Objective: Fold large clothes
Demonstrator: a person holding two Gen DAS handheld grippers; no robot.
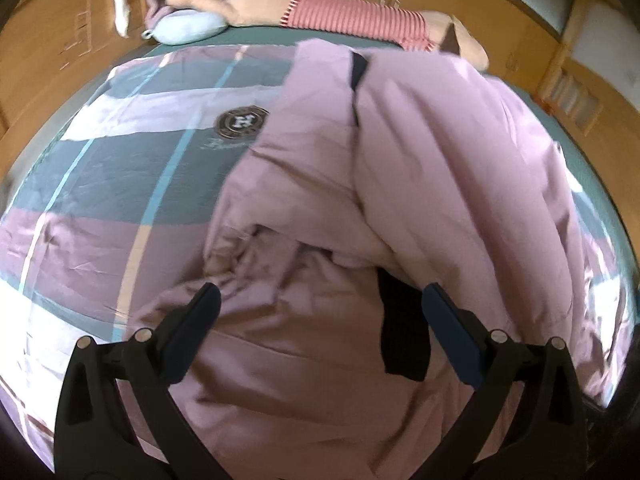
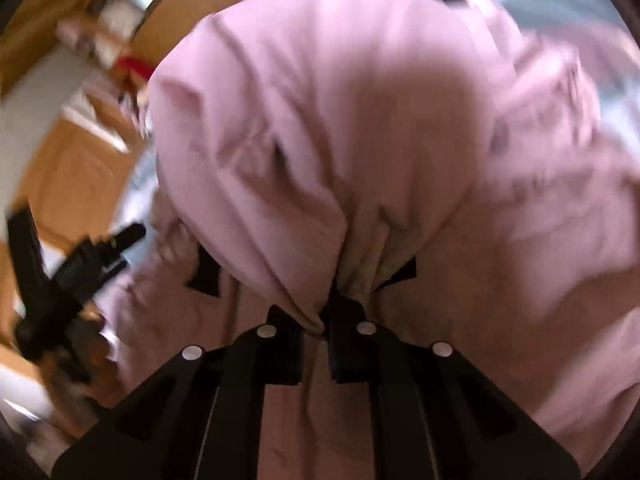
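while the pink jacket (image 1: 400, 184) lies bunched on the bed (image 1: 120, 184) | left tongs (image 1: 320, 308) spread above it | right tongs (image 2: 320, 332) pinching a fabric fold | folding barely begun, most left

My tongs (image 1: 320, 304) are black, one pad dark blue. The jacket (image 1: 420, 168) under them is dusty pink with black trim. The bedspread (image 1: 120, 184) to the left is checked in mauve, grey-green and white with thin turquoise lines. Far off lie a pale blue cushion (image 1: 188, 28) and a peach soft toy (image 1: 256, 0) in red-and-white stripes.
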